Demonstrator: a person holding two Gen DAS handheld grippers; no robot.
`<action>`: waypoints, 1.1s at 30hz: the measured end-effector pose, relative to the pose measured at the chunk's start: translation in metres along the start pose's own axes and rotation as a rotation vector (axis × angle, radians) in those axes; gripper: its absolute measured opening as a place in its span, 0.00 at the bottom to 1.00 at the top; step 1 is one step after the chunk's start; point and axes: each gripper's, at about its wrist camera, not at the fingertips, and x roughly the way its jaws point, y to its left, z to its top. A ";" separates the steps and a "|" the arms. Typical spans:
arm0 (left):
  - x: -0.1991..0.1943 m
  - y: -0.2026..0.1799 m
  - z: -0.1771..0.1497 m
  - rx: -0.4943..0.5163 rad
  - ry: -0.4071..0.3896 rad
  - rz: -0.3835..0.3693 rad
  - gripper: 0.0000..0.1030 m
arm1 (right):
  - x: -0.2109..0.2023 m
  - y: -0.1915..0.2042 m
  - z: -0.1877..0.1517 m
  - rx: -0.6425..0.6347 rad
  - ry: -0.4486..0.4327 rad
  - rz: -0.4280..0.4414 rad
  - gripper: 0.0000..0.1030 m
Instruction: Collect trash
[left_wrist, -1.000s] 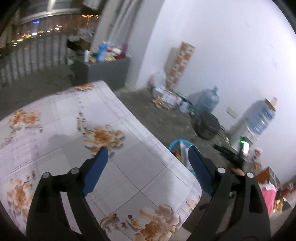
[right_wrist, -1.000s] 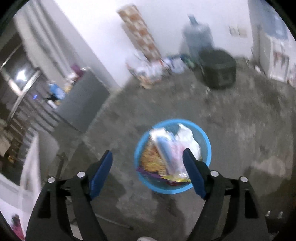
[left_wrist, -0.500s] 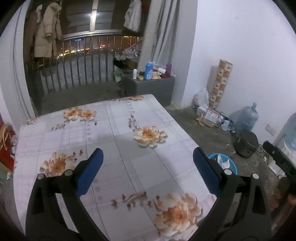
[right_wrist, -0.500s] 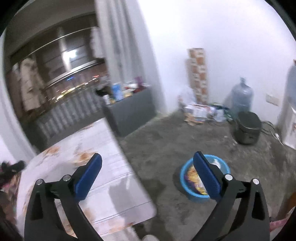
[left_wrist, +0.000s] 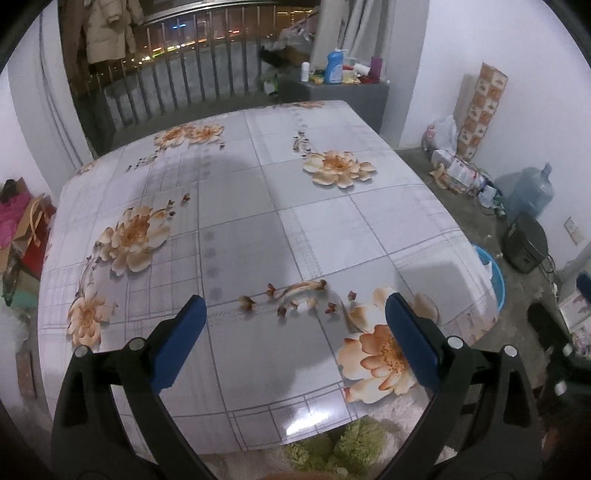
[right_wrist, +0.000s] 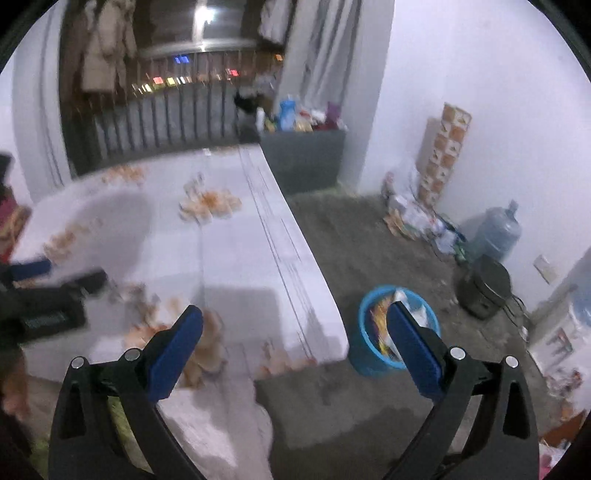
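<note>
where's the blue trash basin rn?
The blue basin sits on the floor just off the table's right edge, behind the right gripper's right finger in the right wrist view.

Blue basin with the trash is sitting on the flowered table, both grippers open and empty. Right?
Not quite. The blue basin sits on the floor beside the flowered table, as the right wrist view shows. The left gripper and right gripper are open and empty.

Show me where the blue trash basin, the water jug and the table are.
blue trash basin (right_wrist: 369, 363), right wrist view, front outer wall.
water jug (right_wrist: 498, 236), right wrist view, middle of body.
table (left_wrist: 258, 229), left wrist view, bare cloth centre.
</note>
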 end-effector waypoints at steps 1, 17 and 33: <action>0.001 0.000 0.001 -0.004 -0.001 0.003 0.90 | 0.006 -0.002 -0.002 -0.002 0.026 -0.014 0.94; 0.009 -0.013 0.014 0.006 -0.002 0.029 0.90 | 0.032 -0.030 -0.005 0.060 0.105 -0.099 0.94; 0.008 -0.015 0.016 0.015 -0.010 0.034 0.90 | 0.031 -0.037 -0.009 0.083 0.109 -0.106 0.94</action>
